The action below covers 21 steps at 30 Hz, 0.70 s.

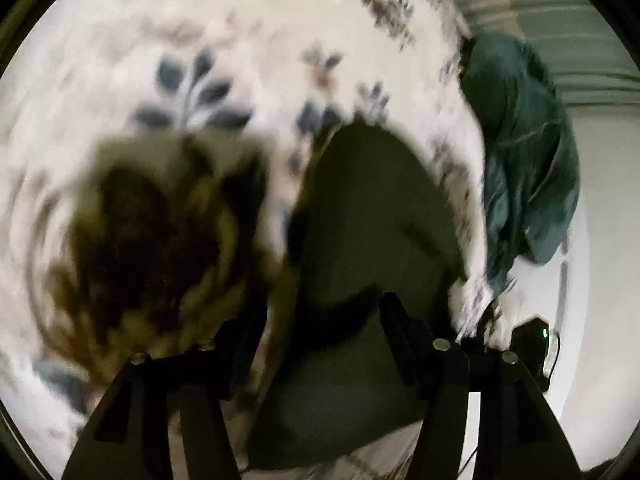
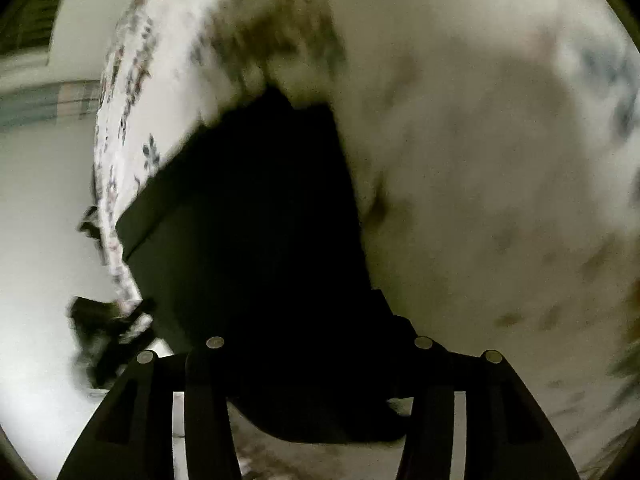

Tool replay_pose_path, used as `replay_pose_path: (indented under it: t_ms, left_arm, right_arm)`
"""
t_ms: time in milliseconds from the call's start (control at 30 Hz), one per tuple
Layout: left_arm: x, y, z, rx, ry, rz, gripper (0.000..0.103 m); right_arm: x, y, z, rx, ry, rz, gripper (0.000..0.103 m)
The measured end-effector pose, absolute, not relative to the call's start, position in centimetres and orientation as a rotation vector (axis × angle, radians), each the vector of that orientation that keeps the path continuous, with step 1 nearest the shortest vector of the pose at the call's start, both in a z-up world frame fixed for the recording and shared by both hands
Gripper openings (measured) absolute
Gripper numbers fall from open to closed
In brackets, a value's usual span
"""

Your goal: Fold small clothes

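Note:
A dark small garment (image 1: 360, 240) lies on a white floral bedspread (image 1: 180, 40), right in front of my left gripper (image 1: 320, 320). The left fingers stand apart on either side of the cloth, and I cannot see whether they grip it. In the right wrist view the same dark garment (image 2: 260, 240) fills the space between the fingers of my right gripper (image 2: 316, 344). The cloth hides the right fingertips, so the grip is unclear. Both views are blurred by motion.
A brown and gold patterned cloth (image 1: 152, 232) lies left of the dark garment. A teal garment (image 1: 528, 152) hangs at the bed's right edge. A black device with a green light (image 1: 536, 340) sits past that edge. The bedspread (image 2: 480, 160) fills the right view.

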<state>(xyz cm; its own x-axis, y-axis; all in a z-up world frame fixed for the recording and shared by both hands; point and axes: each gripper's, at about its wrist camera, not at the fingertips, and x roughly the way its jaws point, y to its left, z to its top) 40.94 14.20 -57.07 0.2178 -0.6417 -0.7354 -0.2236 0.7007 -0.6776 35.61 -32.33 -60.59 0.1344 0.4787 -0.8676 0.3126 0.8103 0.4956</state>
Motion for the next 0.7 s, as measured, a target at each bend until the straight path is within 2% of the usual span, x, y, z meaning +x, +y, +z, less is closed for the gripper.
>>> replay_pose_path:
  t_ms: [100,233,500,700]
  left_arm:
    - [44.3,12.4,-57.8,-0.754,1.372,-0.35,0.056]
    - [48.0,10.7,-59.2,-0.691,1.409,-0.321,0.056]
    - [50.2,11.8,-60.5,-0.702,1.416,-0.285,0.056]
    - [50.7,15.0,-59.5,-0.867,1.299,-0.228,0.056]
  right_arm:
    - [38.1,-29.9,-59.3,0.575,1.487,0.254,0.051]
    - [43.1,-25.8,-61.5,0.526,1.587,0.36,0.051]
    - [50.1,-25.7,-61.3,0.438,1.404,0.166,0.048]
    - [51.5,-28.5,-60.9,0.447,1.425,0.121,0.049]
